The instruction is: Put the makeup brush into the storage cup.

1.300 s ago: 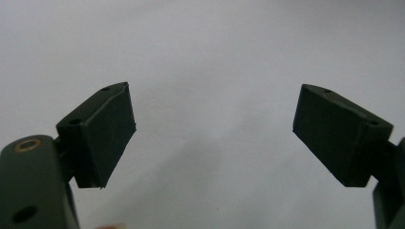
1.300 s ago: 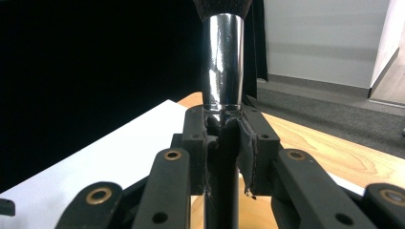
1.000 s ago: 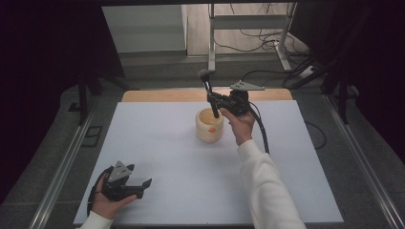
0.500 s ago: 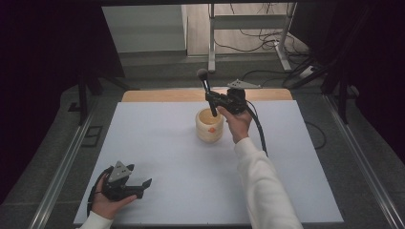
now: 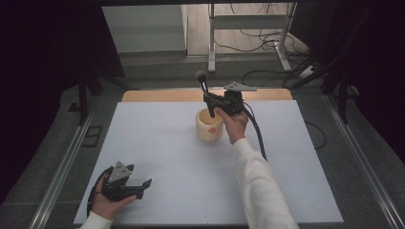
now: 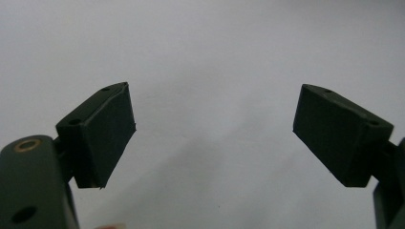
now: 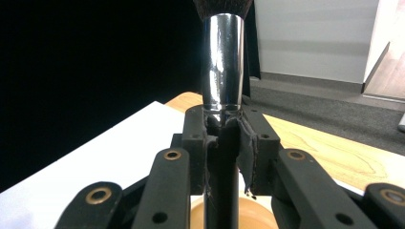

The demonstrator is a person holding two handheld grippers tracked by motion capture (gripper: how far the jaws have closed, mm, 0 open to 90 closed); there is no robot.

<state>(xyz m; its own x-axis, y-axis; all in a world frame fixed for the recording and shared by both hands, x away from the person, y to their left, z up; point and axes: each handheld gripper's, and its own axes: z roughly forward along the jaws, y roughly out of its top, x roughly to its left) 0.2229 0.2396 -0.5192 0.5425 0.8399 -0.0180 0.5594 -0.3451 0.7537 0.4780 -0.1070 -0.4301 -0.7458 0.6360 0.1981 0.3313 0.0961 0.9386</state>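
Note:
A makeup brush (image 5: 204, 90) with a black handle, silver ferrule (image 7: 221, 62) and dark bristles stands almost upright, bristles up, over a cream cup (image 5: 209, 126) near the back middle of the white table. My right gripper (image 5: 211, 101) is shut on the brush's handle just below the ferrule; in the right gripper view the cup's orange-tan inside (image 7: 248, 212) lies right below the jaws. The handle's lower end dips toward the cup mouth. My left gripper (image 5: 143, 185) rests low at the table's front left, open and holding nothing; its pads (image 6: 105, 136) stand wide apart above bare table.
The white table top (image 5: 157, 143) has a wooden strip (image 5: 267, 94) along its far edge. Metal rails run down both sides. Beyond the table are grey floor, a desk frame (image 5: 248, 21) and loose cables. The right forearm in a white sleeve (image 5: 260, 186) crosses the table's front right.
The right gripper and brush have drifted slightly toward the cup, with the brush staying nearly upright. The left gripper has not moved.

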